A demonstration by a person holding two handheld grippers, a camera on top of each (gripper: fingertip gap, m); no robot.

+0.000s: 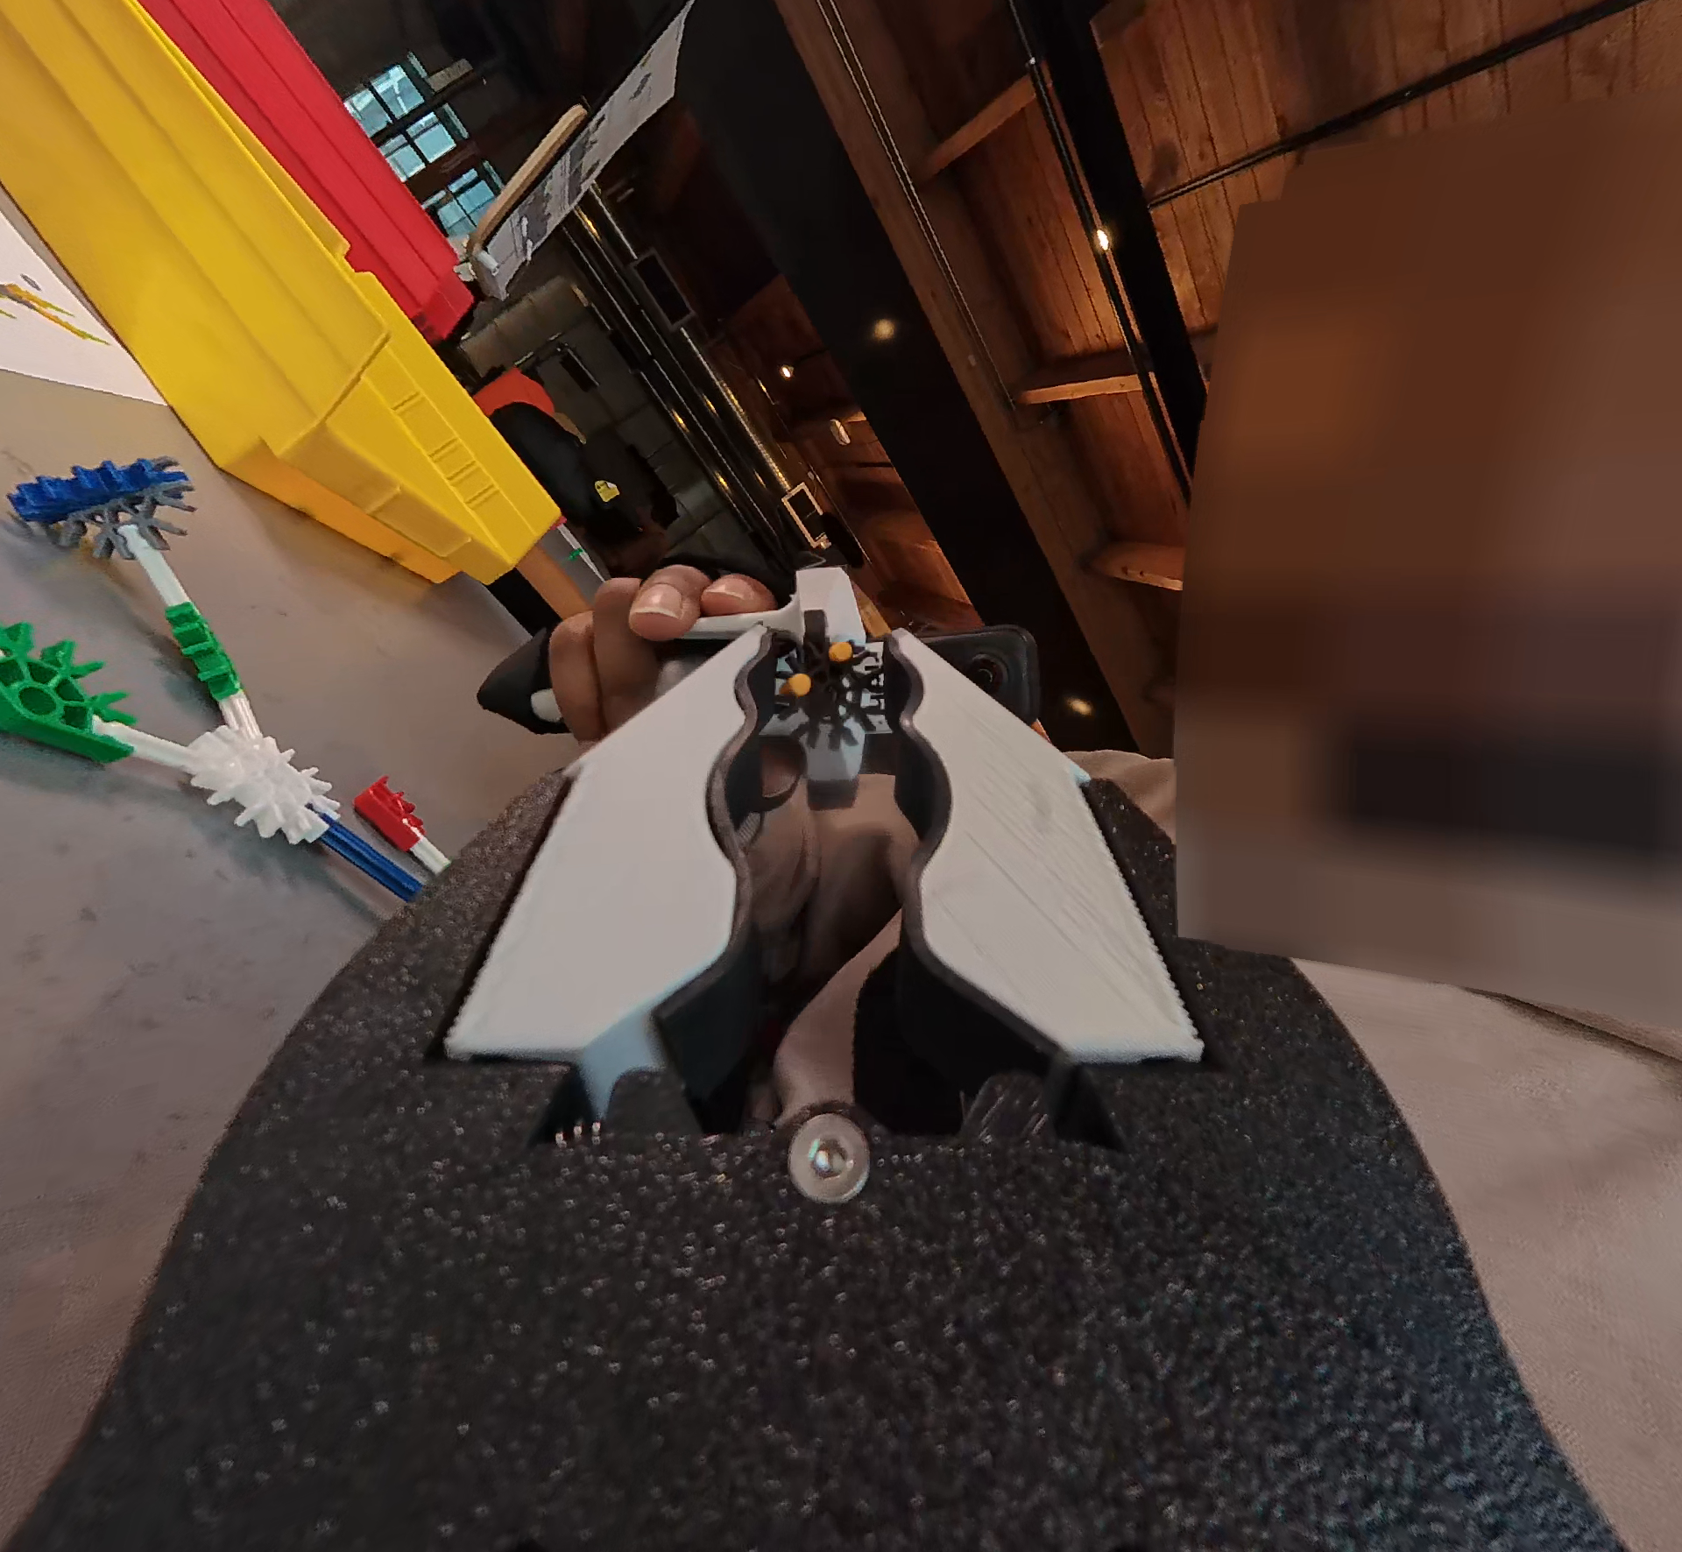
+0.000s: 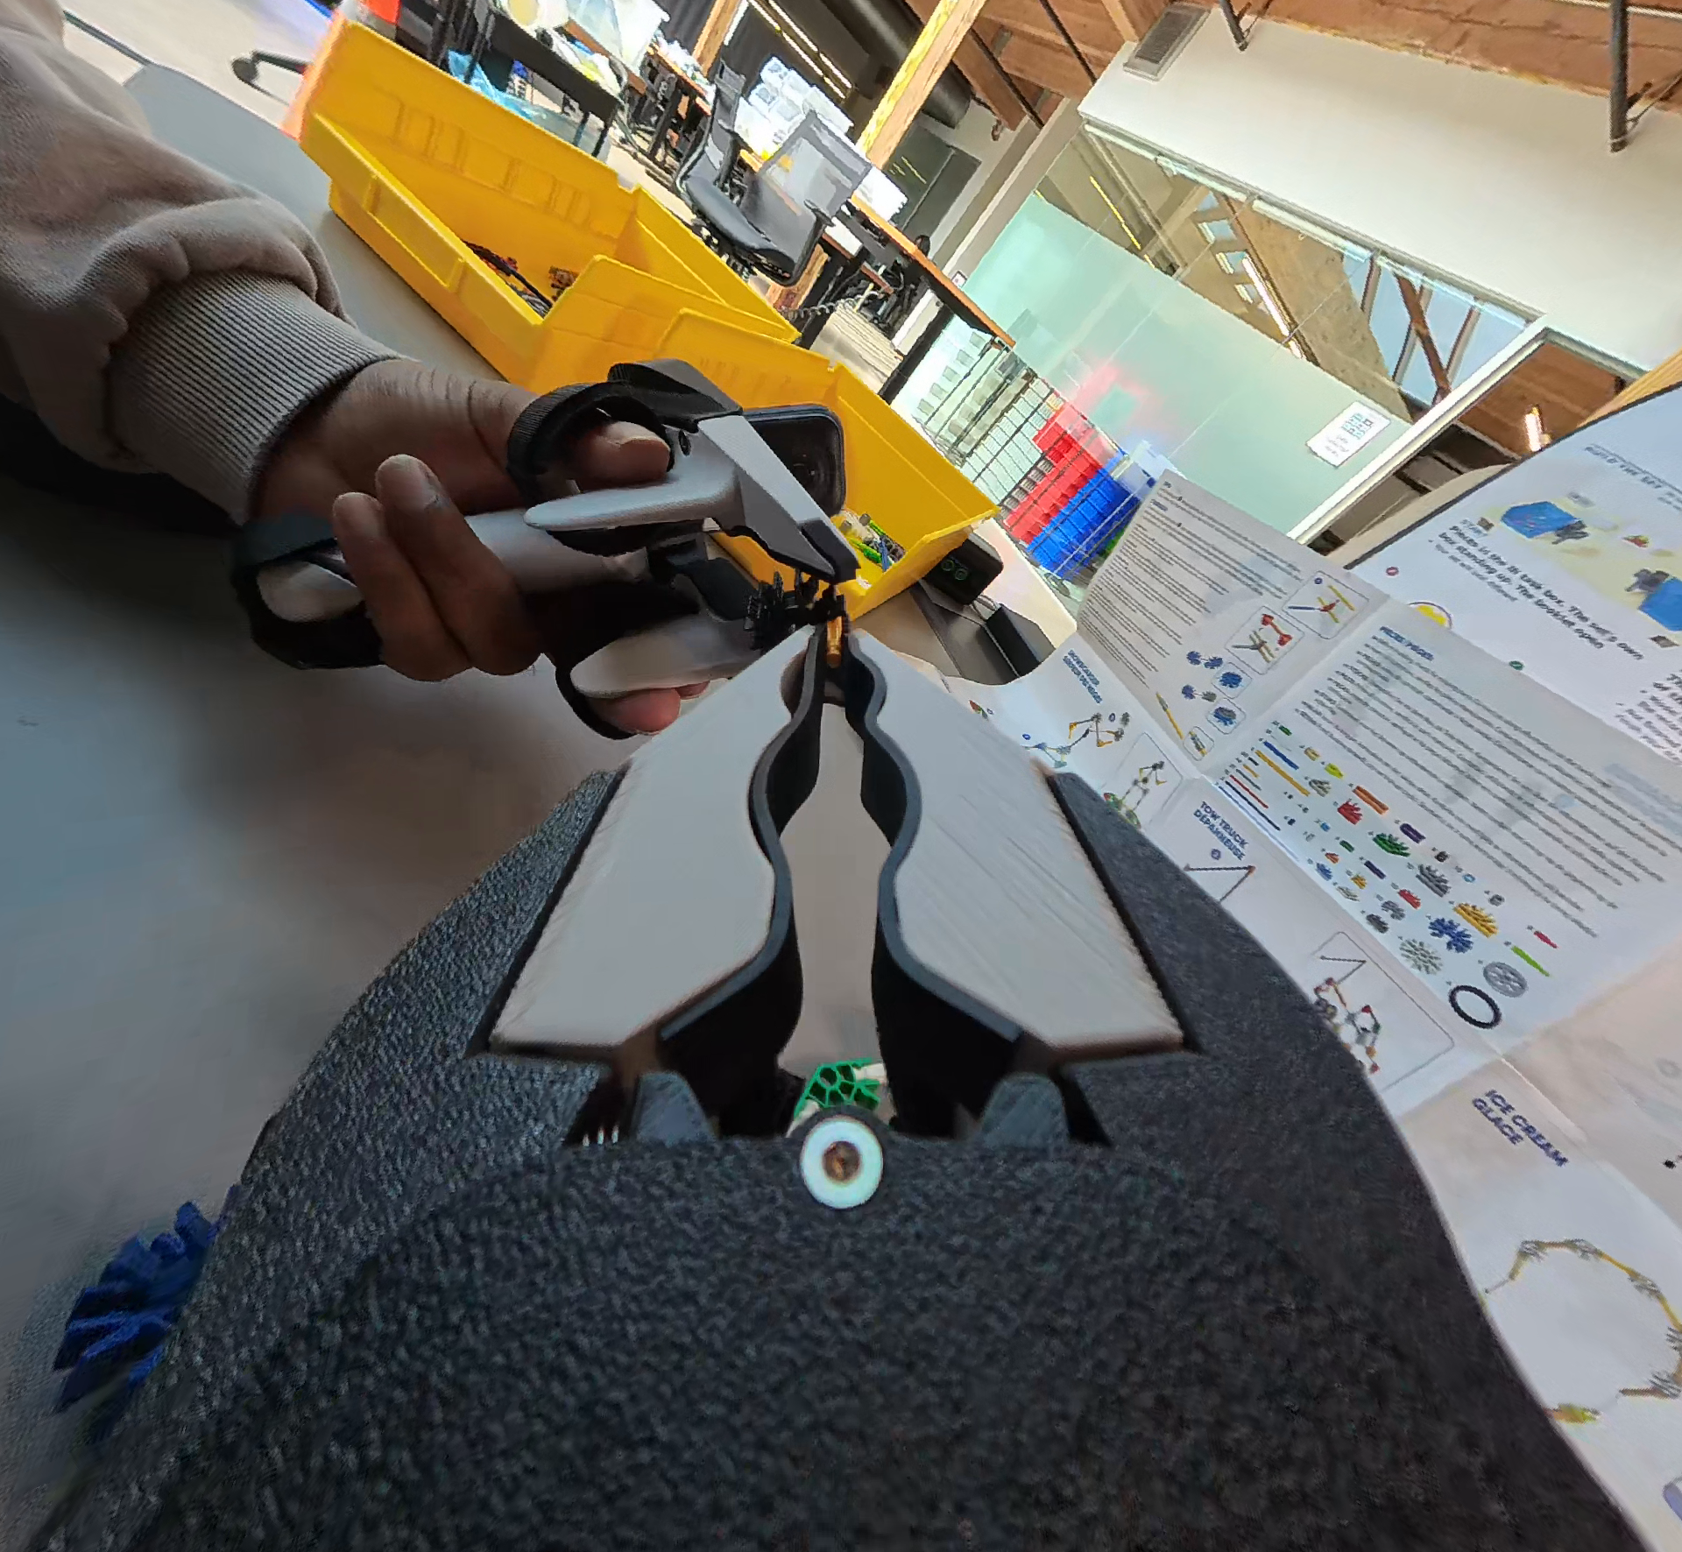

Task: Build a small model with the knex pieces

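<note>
The left tool (image 1: 824,680) pinches a black snowflake connector (image 1: 830,694) between its tips, raised off the table (image 1: 273,917). The right tool (image 2: 830,660), nearly closed, grips a small orange rod (image 2: 834,644) touching that connector.

Grey table (image 1: 273,917) under your tools, yellow bins (image 2: 564,271) ahead, rod-and-connector assembly (image 1: 182,689) to your left, instruction sheet (image 2: 1365,780) to your right
</note>
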